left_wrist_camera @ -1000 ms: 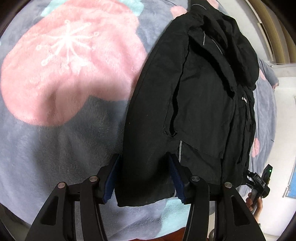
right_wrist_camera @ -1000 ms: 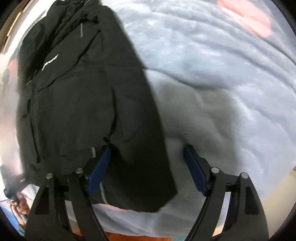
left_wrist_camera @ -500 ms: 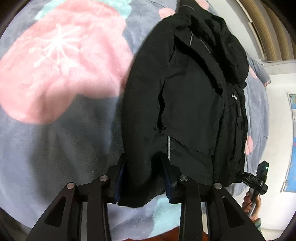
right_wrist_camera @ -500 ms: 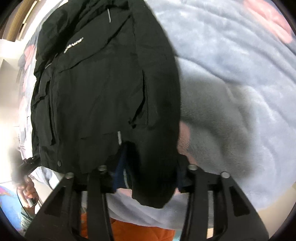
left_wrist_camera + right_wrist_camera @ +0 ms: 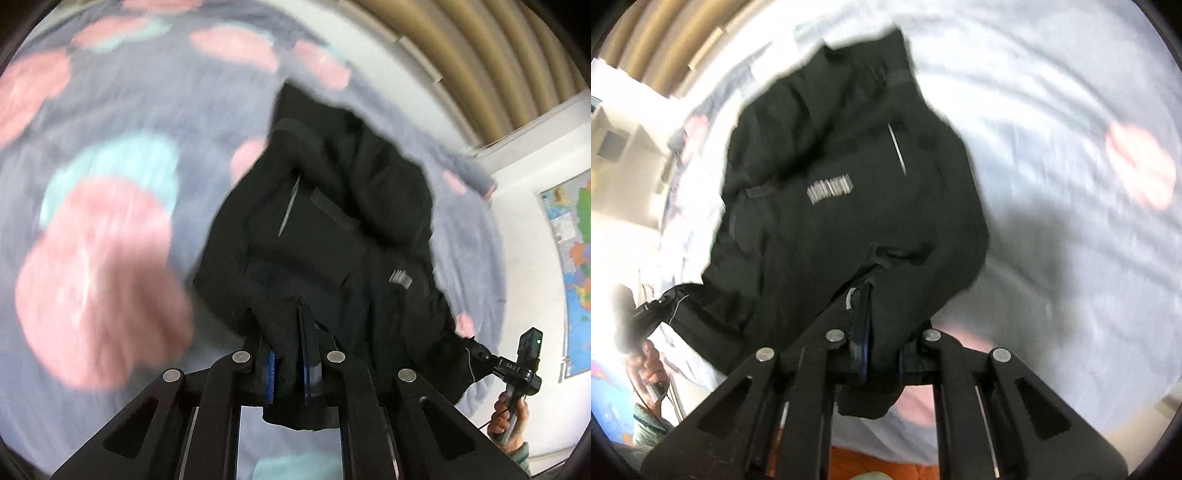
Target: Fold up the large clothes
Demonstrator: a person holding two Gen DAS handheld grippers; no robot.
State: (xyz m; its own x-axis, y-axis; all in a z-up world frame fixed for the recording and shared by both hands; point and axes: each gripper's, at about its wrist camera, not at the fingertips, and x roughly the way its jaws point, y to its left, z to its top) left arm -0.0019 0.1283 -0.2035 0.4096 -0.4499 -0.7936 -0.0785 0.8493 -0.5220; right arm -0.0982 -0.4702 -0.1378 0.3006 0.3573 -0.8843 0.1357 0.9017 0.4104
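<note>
A black jacket with a small white logo lies on a grey blanket with pink flowers. My left gripper is shut on one corner of the jacket's hem and holds it raised off the blanket. My right gripper is shut on the other hem corner of the jacket, also raised. The jacket's bottom half hangs from both grippers while its collar end rests on the blanket. Both views are blurred by motion.
The blanket covers a bed. A wall map and a beige curtain stand beyond the bed. The right gripper and the hand holding it show at the left wrist view's lower right.
Both grippers closed on the jacket's hem corners and lifted them up and forward toward the collar. The hem has come off the blanket.
</note>
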